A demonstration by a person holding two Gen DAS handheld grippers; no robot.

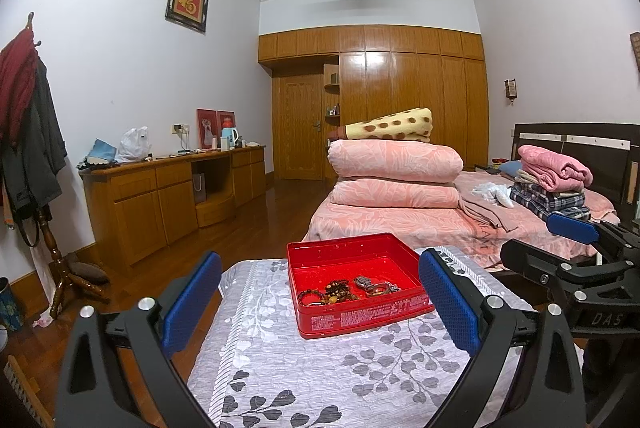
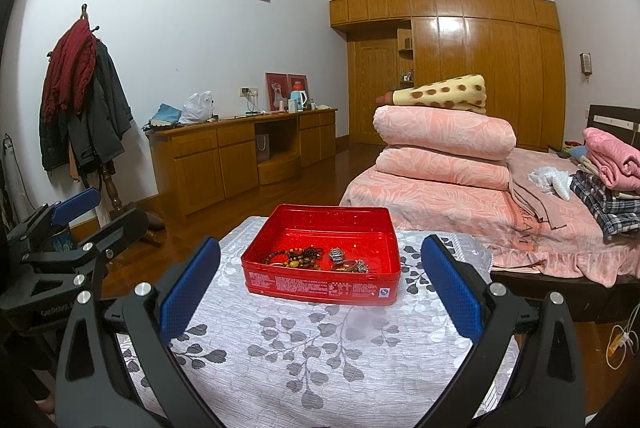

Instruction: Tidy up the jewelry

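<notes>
A red tin box (image 1: 320,324) (image 2: 320,286) stands on a small table with a grey leaf-print cloth (image 1: 304,368) (image 2: 304,348). Inside lie brown bead bracelets (image 1: 326,294) (image 2: 294,257), a metal watch (image 1: 363,282) (image 2: 337,254) and rings or bangles (image 1: 380,289) (image 2: 352,266). My left gripper (image 1: 320,292) is open and empty, held back from the box on its near side. My right gripper (image 2: 320,282) is open and empty, also short of the box. Each gripper shows at the edge of the other's view, the right one (image 1: 572,228) and the left one (image 2: 76,204).
A bed (image 1: 400,220) with folded pink quilts (image 2: 444,148) and stacked clothes (image 2: 608,180) stands right behind the table. A wooden dresser (image 2: 236,156) lines the left wall, with a coat rack (image 2: 84,100) beside it. Wood floor (image 1: 256,220) lies between.
</notes>
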